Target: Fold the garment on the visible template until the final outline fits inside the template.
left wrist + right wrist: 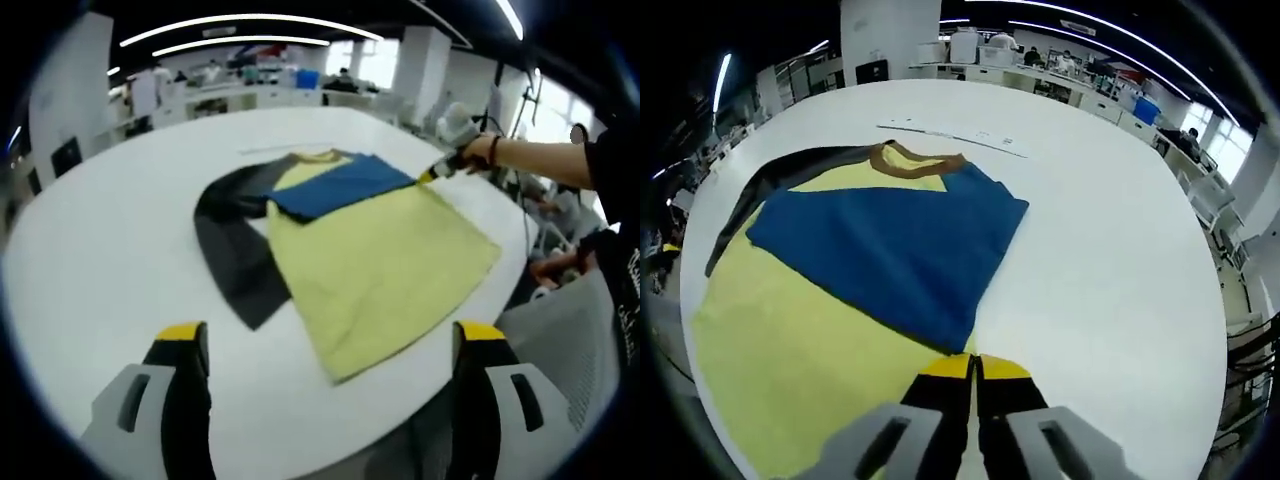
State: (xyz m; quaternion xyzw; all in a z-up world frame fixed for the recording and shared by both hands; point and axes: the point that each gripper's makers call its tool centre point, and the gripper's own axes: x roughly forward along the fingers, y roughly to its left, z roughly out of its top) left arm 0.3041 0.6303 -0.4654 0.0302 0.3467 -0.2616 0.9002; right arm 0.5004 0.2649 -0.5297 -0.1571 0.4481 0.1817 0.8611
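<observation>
A: What takes up most of the frame?
B: A white tabletop (110, 250), round-edged, running from lower left to upper right in the left gripper view.
A: And the garment?
B: The garment (385, 265) lies at the centre of that view, a yellow shirt with a dark sleeve (235, 245) spread to its left and a blue sleeve (890, 245) folded across its upper part.
A: The grippers?
B: The left gripper (335, 345) sits at the bottom edge, jaws spread wide, nothing between them. The right gripper (973, 370) sits at bottom centre of its own view, jaws pressed together, pinching the garment's edge where blue meets yellow.
</observation>
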